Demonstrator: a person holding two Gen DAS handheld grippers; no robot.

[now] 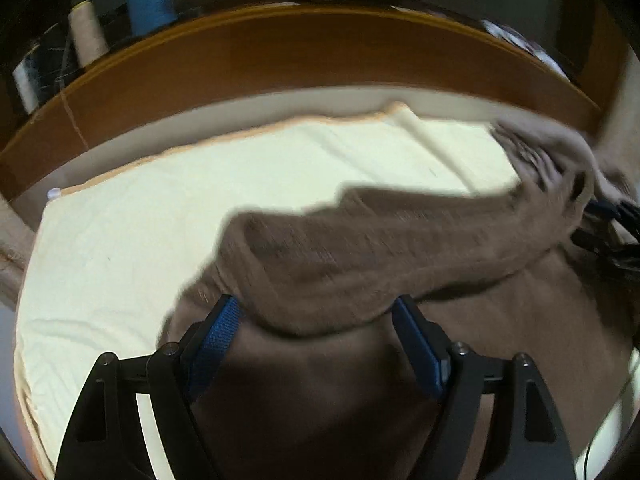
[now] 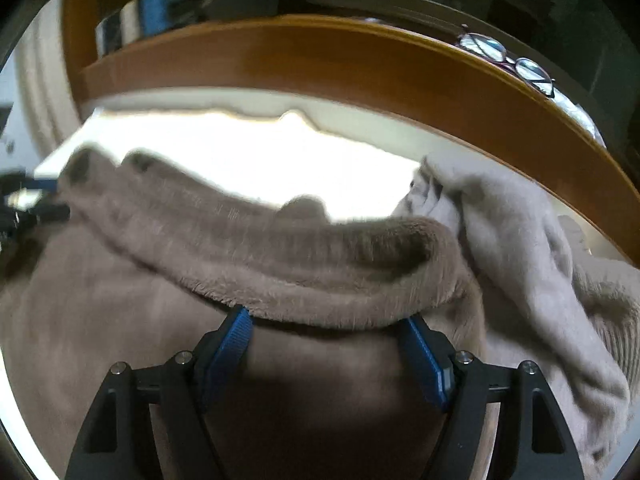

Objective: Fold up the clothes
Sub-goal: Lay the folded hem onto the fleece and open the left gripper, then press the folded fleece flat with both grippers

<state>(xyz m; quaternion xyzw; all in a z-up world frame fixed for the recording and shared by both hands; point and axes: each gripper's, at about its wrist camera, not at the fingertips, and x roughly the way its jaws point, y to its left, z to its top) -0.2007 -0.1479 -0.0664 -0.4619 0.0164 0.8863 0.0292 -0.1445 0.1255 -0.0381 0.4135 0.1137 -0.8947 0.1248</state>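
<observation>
Both grippers, left gripper and right gripper, are reaching with jaws spread under the sweater's fold.

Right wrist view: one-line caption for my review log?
Open right tongs under the rolled edge of a fuzzy brown knit garment on a pale sheet.

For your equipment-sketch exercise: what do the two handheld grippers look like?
The left gripper and right gripper match: black angular frames with triangular cut-outs, silver screw heads at the joints, and blue ribbed pads lining the jaws. No markings, sleeves or hands show.
</observation>
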